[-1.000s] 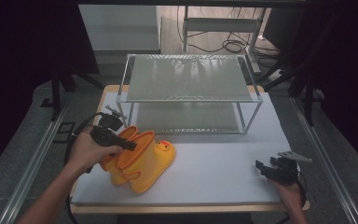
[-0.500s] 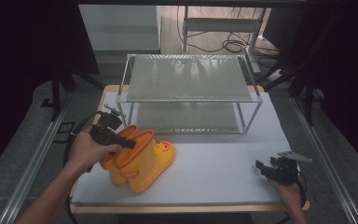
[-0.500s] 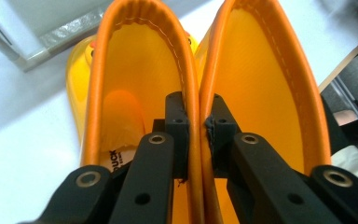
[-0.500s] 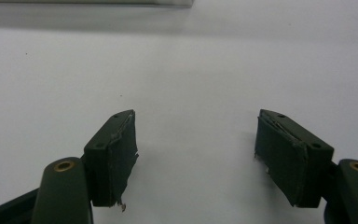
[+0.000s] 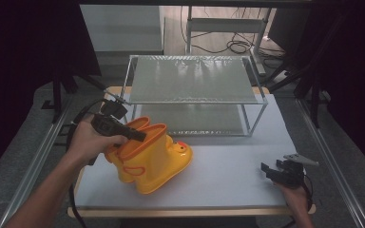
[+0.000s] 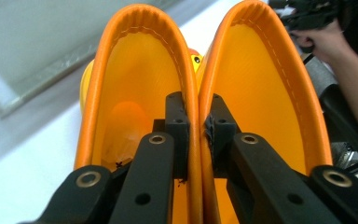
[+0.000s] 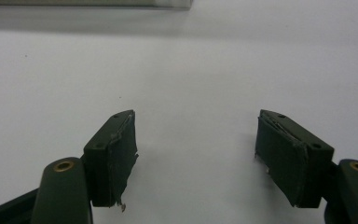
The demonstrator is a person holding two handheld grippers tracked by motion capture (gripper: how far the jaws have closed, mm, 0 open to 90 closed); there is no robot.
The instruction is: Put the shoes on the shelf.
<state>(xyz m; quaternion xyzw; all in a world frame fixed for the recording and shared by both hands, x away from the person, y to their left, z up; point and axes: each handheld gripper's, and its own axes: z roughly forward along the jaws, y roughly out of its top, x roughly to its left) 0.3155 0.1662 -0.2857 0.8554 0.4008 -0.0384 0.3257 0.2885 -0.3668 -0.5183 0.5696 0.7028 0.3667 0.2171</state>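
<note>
Left gripper view is showing the left gripper [image 6: 197, 126] pinching hard: its jaws are closing almost fully on the two touching orange rims of the yellow boots [image 6: 135, 93], one jaw sitting inside each boot opening, the rims squeezed between the pads. Beyond the jaws, a duck face is peeking out past the rims, and farther off the white tabletop [image 6: 23, 158] is spreading to the wire shelf [image 6: 37, 46]. High view is showing the same grip, with the left hand [image 5: 91, 140] wrapping the handle and the pair of boots [image 5: 154, 156] leaning under the jaws, toes pointing away from them. Over in the right gripper view, the right gripper [image 7: 196, 158] is hovering with jaws spread wide, gripping nothing, just bare tabletop between and ahead of them, well apart from the boots.
</note>
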